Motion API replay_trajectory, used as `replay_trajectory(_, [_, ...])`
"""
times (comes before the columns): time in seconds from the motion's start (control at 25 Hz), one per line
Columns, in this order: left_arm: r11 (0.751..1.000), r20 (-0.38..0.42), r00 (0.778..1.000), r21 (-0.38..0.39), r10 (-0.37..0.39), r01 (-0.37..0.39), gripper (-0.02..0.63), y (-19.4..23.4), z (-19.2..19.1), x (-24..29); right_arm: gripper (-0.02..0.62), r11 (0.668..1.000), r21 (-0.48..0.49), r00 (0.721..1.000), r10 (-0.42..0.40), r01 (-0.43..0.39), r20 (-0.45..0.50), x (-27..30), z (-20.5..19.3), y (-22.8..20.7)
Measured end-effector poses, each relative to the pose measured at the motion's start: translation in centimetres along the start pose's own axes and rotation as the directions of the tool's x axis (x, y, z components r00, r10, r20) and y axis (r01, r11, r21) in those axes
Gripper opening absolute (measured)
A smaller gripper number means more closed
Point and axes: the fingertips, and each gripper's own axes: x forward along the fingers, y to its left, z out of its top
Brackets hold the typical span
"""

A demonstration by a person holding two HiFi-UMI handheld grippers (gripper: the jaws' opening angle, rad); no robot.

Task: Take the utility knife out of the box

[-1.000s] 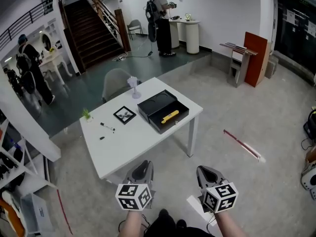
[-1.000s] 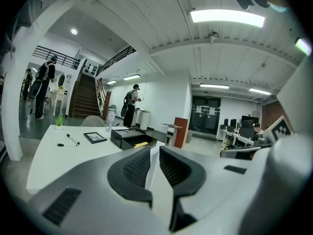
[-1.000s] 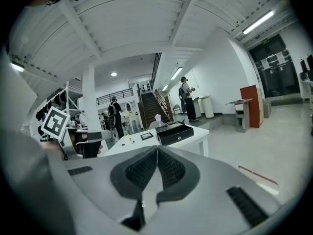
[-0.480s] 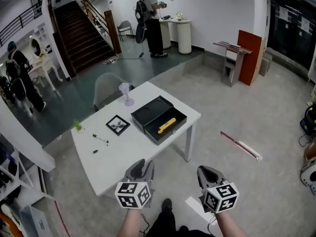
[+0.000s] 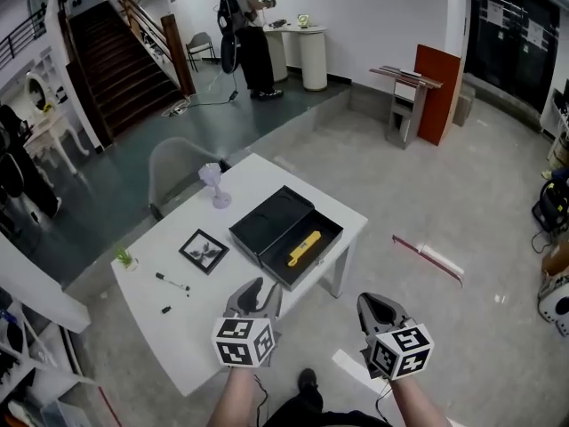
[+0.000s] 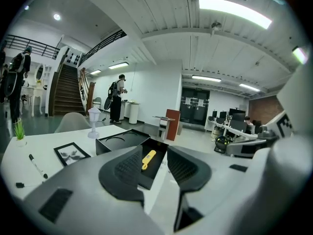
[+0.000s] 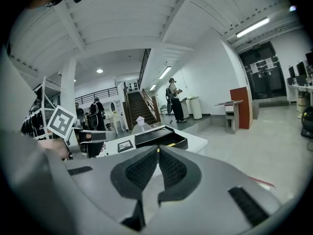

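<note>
Left gripper (image 6: 155, 166) was released: its jaws had just been opening, and nothing sat between the pads. Through the gap I could see the yellow utility knife (image 5: 303, 247), well ahead, not touched. Right gripper (image 7: 157, 161) was clenched, pads meeting at the tips with nothing in them.

The knife lay slantwise in the tray half of the black open box (image 5: 267, 221), whose lid was folded flat beside it. The box sat on the white rectangular counter (image 5: 187, 336) close to the right-hand edge, one corner of it almost at the counter's right corner. In the head view the left gripper hung over the near edge of the counter, and the right gripper was off the counter, above bare floor.

There was room to move. The near part of the counter in front of the box was bare, and to the right lay wide grey floor with only a thin red-and-white strip (image 5: 428, 258) on it. On the left sat a black-framed picture (image 5: 203, 250), a black marker pen (image 5: 172, 282) and a small potted green sprig (image 5: 124, 258), all well apart from the box. A small pale lamp-shaped ornament (image 5: 213, 185) stood by the far edge, with a clear-backed chair (image 5: 173, 163) behind it.

In the right gripper view the knife was only a yellow sliver behind the box wall and my jaw tips. I couldn't tell which end of it carried the blade. The marker cubes covered part of the counter's near edge.
</note>
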Motion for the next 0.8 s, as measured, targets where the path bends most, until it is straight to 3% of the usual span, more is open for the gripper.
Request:
replay_trajectory(0.36, [0.995,-0.051,0.995,0.05,-0.085,0.088,0.138,3.0,1.9,5.6,0.002,0.998,0.01,0.998,-0.07,0.07,0.001,4.7,1.8,-0.3])
replay_trajectory(0.8, [0.972,-0.171,0.972,0.141,-0.163,0.188,0.146,1.8,2.1,11.7,0.003,0.99,0.031,0.991,-0.136,0.136,0.002,5.9,2.5,-3.8])
